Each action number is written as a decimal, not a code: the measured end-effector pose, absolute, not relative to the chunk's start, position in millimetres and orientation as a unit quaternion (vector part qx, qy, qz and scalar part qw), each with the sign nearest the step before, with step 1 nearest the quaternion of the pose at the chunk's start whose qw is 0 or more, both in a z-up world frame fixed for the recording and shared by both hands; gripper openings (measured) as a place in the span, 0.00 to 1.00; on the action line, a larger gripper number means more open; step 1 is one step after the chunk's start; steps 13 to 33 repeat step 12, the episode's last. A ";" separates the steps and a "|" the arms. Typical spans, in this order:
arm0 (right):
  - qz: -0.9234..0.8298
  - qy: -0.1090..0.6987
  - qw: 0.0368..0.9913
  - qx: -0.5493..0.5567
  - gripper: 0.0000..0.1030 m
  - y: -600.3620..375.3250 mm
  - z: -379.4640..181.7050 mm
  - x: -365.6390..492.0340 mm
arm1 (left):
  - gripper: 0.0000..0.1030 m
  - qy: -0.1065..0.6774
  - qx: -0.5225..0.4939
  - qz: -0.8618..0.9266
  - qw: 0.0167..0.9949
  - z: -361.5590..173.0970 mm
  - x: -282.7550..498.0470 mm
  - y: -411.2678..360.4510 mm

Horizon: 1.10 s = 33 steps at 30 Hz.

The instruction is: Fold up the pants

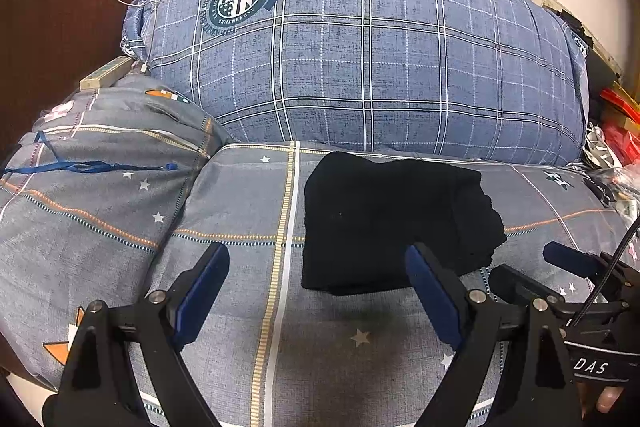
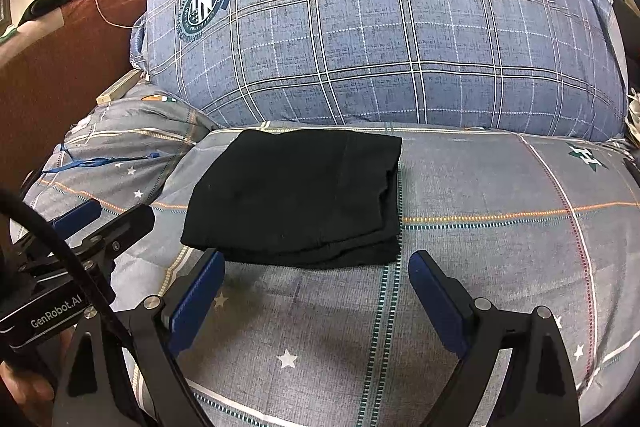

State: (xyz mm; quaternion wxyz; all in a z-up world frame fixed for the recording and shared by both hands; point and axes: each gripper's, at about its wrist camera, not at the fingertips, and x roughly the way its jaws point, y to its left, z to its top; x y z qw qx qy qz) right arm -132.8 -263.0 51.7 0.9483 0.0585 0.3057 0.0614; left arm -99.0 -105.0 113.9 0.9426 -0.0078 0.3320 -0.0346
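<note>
1. Black, soft-knit pants (image 2: 296,195), already folded into a compact squarish stack, lie on the grey star-print quilted bedcover (image 2: 480,267), just in front of the big blue plaid bolster cushion (image 2: 380,27).
2. Left gripper (image 1: 316,291): blue-padded jaws spread wide, nothing between the pads. It hovers just short of the stack's near edge, apart from it.
3. Right gripper (image 2: 316,295): jaws likewise spread, empty, also short of the near edge.
4. Key relation: the stack lies straight ahead of both tools and slightly further up the bed. From the left gripper it sits ahead and to the right; from the right gripper, ahead and to the left. So it lies between the two hands, neither clearly nearer.
5. Long axis: judged to run across the bed, left to right, though the stack is close to square.
6. Judgement: the fold looks finished or nearly so; any coming move would be a tidy of the ragged side.
7. View differences: the left wrist view shows the stack's right side bulging and uneven, layers stepped. The right wrist view shows that side as a fairly straight edge with layers visible at the near corner, and shows the top surface flat.
</note>
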 end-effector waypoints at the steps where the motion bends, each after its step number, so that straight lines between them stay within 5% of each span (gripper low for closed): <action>1: 0.062 0.306 0.948 0.057 0.93 -263.1 51.3 -132.4 | 0.86 0.332 -0.009 -0.035 0.942 113.6 -98.8 -104.9; 33: 0.058 0.309 0.947 0.061 0.93 -267.7 49.3 -136.5 | 0.86 0.331 -0.006 -0.046 0.942 111.3 -101.2 -109.0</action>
